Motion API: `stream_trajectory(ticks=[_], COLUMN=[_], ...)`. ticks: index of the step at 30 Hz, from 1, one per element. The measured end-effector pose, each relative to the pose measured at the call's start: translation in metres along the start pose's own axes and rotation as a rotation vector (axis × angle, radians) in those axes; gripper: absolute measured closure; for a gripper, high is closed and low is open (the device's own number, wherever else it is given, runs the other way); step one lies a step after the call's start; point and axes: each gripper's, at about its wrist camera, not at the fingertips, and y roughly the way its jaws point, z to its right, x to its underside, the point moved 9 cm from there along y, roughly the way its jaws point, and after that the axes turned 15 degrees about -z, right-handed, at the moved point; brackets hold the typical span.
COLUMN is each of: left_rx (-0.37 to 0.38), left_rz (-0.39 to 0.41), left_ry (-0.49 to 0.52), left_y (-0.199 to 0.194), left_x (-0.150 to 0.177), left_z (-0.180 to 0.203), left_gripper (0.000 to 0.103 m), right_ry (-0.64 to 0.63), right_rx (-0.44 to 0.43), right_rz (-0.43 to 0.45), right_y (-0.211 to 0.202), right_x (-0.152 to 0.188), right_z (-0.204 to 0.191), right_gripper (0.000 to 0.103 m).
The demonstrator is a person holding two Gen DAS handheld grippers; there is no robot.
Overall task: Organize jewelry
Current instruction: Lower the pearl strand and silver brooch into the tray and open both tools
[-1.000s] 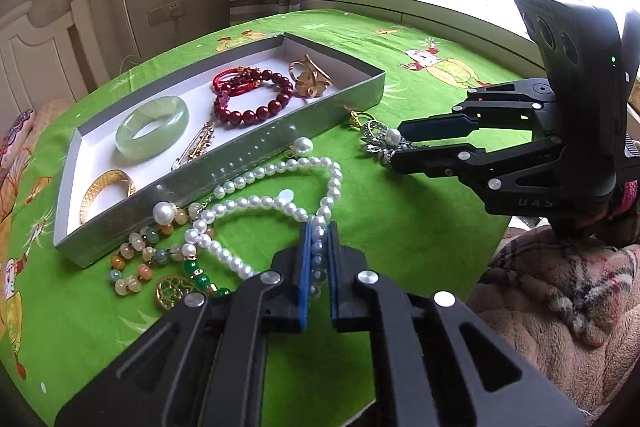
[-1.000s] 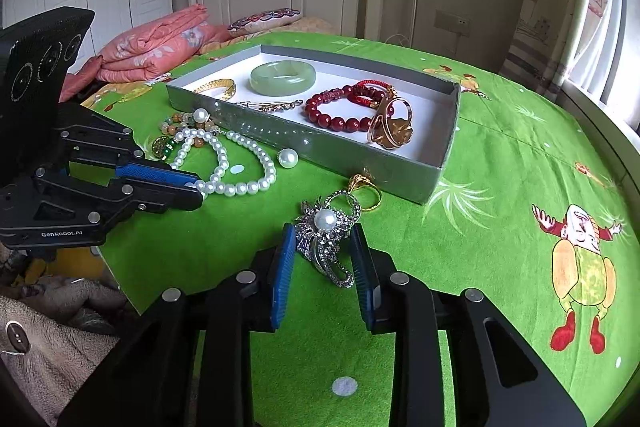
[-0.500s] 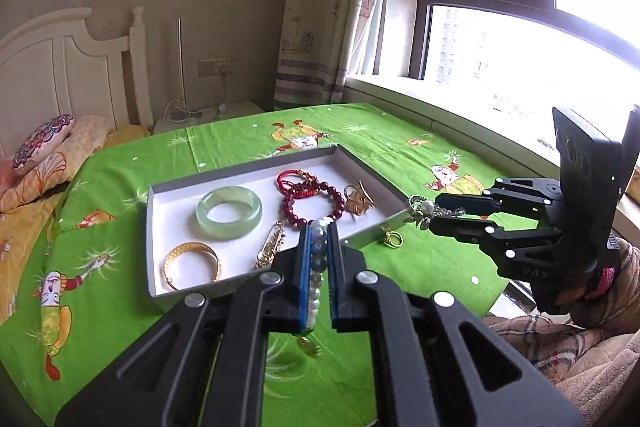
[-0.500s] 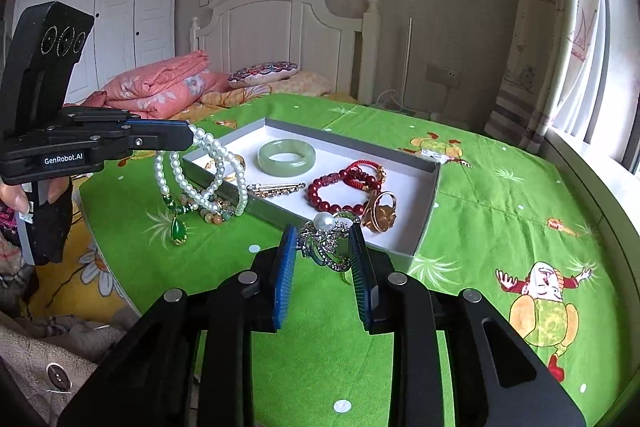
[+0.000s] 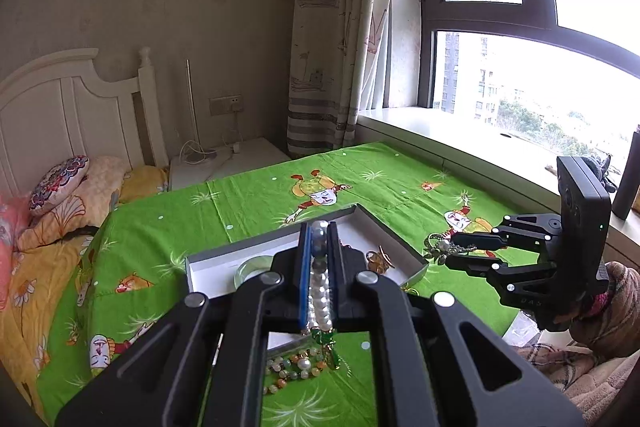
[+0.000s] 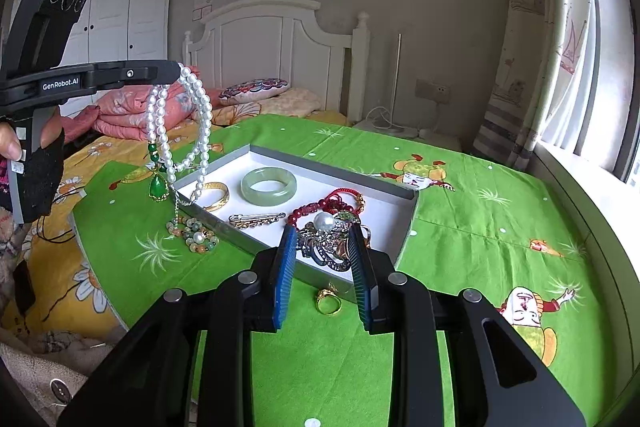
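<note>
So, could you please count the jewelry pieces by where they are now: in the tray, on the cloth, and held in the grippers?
In the tray: 5, namely jade bangle, gold bangle, pin, red beads, gold piece
On the cloth: 2, namely gold ring, bead bracelet
Held: 2, namely pearl necklace, brooch
Total: 9

Pearl necklace [image 6: 200,115] and pearl brooch [image 6: 326,239] hang lifted above the gray tray [image 6: 332,169].
</note>
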Motion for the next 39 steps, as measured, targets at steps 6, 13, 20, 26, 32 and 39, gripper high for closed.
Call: stream_trajectory(ticks=[6,13,20,26,32,39], left_rx=[-0.005,-0.055,-0.152,-0.197,-0.188,-0.230], left_rz=[-0.024,-0.073,-0.105,-0.159,-0.248,-0.208], left_ry=[-0.015,-0.023,-0.070,-0.084,-0.089,-0.149], left_y=[0.016,0.046,0.075,0.111,0.149,0.134], left_x=[-0.021,-0.034,-0.045,-0.045,-0.022,-0.002], left_z=[-0.014,-0.027,-0.054,-0.060,-0.057,-0.078], left_gripper=[0.096,0.096,0.096,0.096,0.087,0.017], right_ry=[-0.022,-0.049,-0.032,-0.006,0.033,0.081], right_rx=[0.000,-0.011,-0.037,-0.063,-0.049,-0.059], right_rz=[-0.009,-0.024,-0.085,-0.156,-0.253,-0.174], right_y=[0.017,0.039,0.080,0.118,0.146,0.118], right_x=[-0.014,-0.038,-0.055,-0.060,-0.047,-0.051], right_z=[-0.003,-0.011,-0.011,-0.012,-0.006,0.010], right_gripper=[0.076,0.076,0.076,0.076,0.073,0.036])
